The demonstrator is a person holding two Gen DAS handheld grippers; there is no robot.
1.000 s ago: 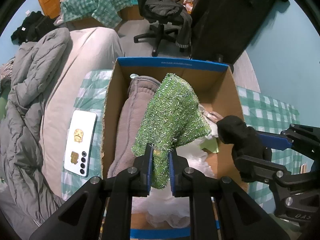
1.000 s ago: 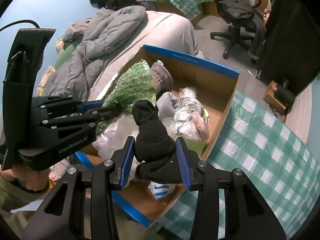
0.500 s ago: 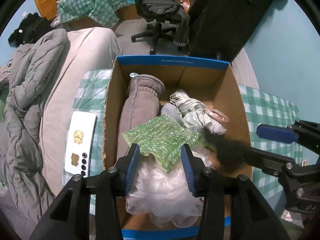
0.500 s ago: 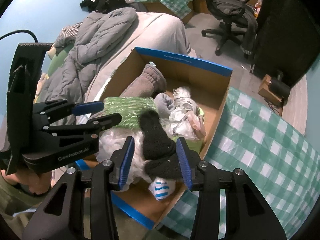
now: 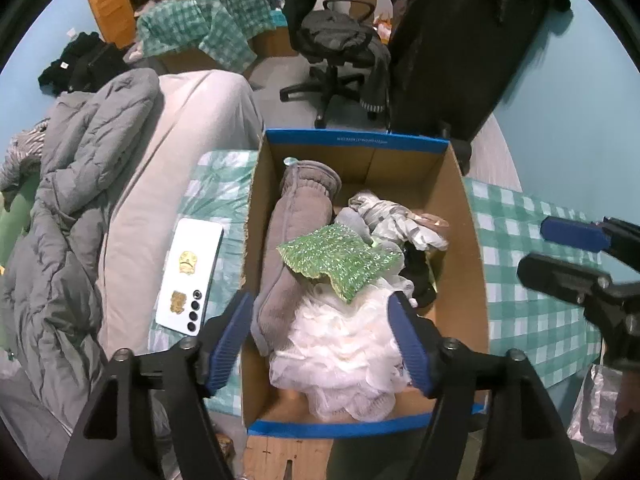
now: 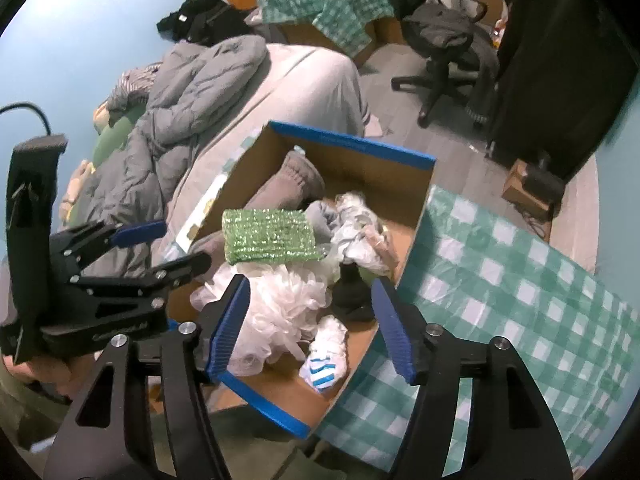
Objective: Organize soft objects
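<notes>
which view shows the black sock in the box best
The right wrist view: the black sock stands in plain sight between the white pouf and the cardboard box wall. In the left wrist view it is a dark patch partly hidden behind the green sparkly cloth.

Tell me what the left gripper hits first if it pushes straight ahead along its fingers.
Most likely the white mesh bath pouf in the cardboard box: it lies between the left gripper's open fingers. Depth is uncertain; the green sparkly cloth lies just beyond.

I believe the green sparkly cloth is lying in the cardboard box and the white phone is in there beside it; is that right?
Not quite. The green sparkly cloth does lie in the cardboard box, but the white phone lies outside it, on the checked cloth beside it, as the left wrist view shows.
</notes>
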